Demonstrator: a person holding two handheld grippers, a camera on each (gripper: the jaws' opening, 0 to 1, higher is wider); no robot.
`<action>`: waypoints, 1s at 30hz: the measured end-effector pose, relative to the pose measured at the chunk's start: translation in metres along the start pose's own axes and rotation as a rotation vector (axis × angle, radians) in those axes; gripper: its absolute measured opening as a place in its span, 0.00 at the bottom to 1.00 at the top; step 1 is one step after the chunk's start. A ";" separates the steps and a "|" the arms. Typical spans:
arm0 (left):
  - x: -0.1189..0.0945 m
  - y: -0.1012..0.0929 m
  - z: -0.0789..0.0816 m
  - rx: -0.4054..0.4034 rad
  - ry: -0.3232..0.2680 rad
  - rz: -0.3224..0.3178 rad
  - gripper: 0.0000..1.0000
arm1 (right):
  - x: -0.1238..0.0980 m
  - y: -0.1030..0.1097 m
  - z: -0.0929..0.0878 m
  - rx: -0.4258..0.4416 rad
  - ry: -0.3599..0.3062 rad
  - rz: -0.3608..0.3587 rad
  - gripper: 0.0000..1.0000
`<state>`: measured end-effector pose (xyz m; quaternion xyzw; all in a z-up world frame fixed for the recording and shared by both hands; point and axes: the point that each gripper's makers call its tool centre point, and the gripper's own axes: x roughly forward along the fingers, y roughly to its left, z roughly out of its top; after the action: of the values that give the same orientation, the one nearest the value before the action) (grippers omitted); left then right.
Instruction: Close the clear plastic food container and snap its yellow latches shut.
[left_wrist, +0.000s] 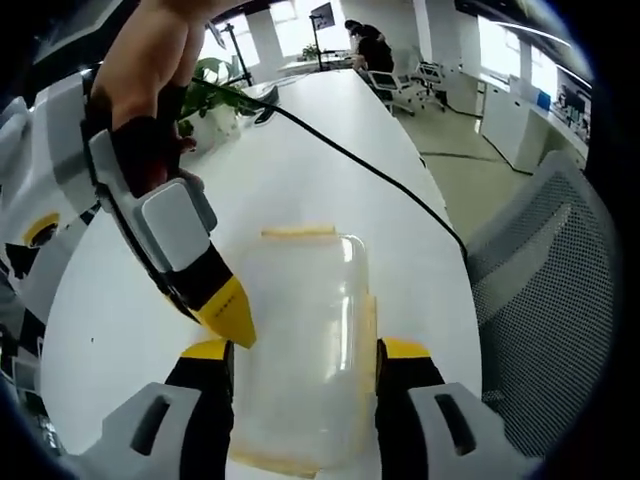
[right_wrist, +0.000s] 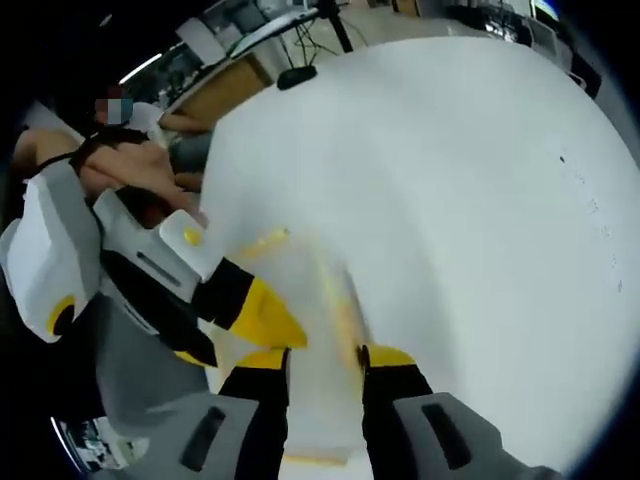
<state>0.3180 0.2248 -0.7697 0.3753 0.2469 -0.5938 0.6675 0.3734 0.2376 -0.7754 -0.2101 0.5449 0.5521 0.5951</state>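
The clear plastic food container (left_wrist: 305, 300) lies on the white table (left_wrist: 300, 160) with its lid on. Yellow latches show at its far end (left_wrist: 297, 232) and right side (left_wrist: 370, 320). My left gripper (left_wrist: 305, 350) straddles the box, one jaw against each long side. My right gripper (left_wrist: 232, 320), held by a hand, comes in from the upper left and its yellow tip meets the box's left edge. In the right gripper view, my right gripper (right_wrist: 325, 357) has narrow jaws around a yellow latch strip (right_wrist: 345, 320) on the container (right_wrist: 310, 285). The left gripper (right_wrist: 270, 320) lies alongside.
A black cable (left_wrist: 350, 160) runs across the table toward a potted plant (left_wrist: 215, 85). A grey mesh office chair (left_wrist: 540, 280) stands at the table's right edge. A person (left_wrist: 370, 45) sits far back. Bare tabletop (right_wrist: 450, 200) spreads beyond the box.
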 end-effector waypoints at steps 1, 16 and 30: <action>0.000 0.000 0.000 0.006 0.004 0.001 0.57 | 0.000 0.000 0.000 -0.009 0.000 -0.003 0.26; -0.013 0.007 0.004 -0.143 -0.017 -0.026 0.59 | -0.013 0.002 0.004 -0.074 -0.101 -0.058 0.25; -0.022 0.010 -0.009 -0.235 0.024 -0.109 0.77 | -0.023 0.021 -0.015 -0.195 -0.106 -0.098 0.50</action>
<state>0.3250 0.2454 -0.7559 0.2878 0.3430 -0.5916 0.6705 0.3536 0.2215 -0.7522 -0.2637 0.4457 0.5831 0.6260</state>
